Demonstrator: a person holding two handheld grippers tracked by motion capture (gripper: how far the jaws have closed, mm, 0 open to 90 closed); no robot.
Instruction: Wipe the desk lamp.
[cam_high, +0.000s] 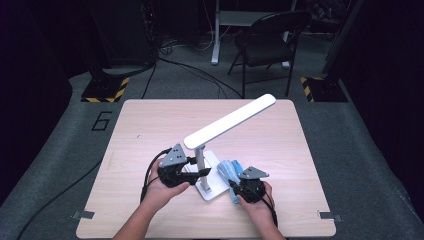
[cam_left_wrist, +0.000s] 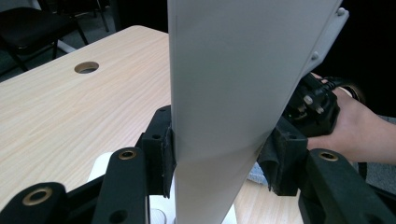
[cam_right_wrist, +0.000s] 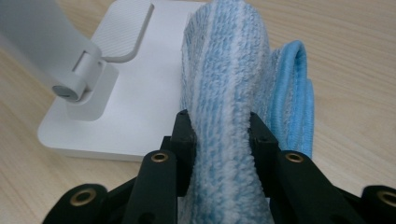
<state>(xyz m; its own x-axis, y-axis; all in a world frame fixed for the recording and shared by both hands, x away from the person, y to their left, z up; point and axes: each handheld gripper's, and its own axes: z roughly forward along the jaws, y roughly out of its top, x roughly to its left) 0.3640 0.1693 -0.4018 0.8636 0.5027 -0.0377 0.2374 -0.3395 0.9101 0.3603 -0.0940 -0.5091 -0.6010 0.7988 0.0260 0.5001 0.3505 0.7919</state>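
A white lamp (cam_high: 220, 131) at the table's (cam_high: 150, 125) near middle is steadied by the left gripper (cam_left_wrist: 215, 158), clamped on its stem. A blue cloth (cam_right_wrist: 229, 93) is pinched by the right gripper (cam_right_wrist: 219, 140) over the lamp base (cam_right_wrist: 135, 93), apparently for wiping.

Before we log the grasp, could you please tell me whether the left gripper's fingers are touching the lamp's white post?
Touching. In the left gripper view both fingers press against the sides of the lamp post, with no gap visible.
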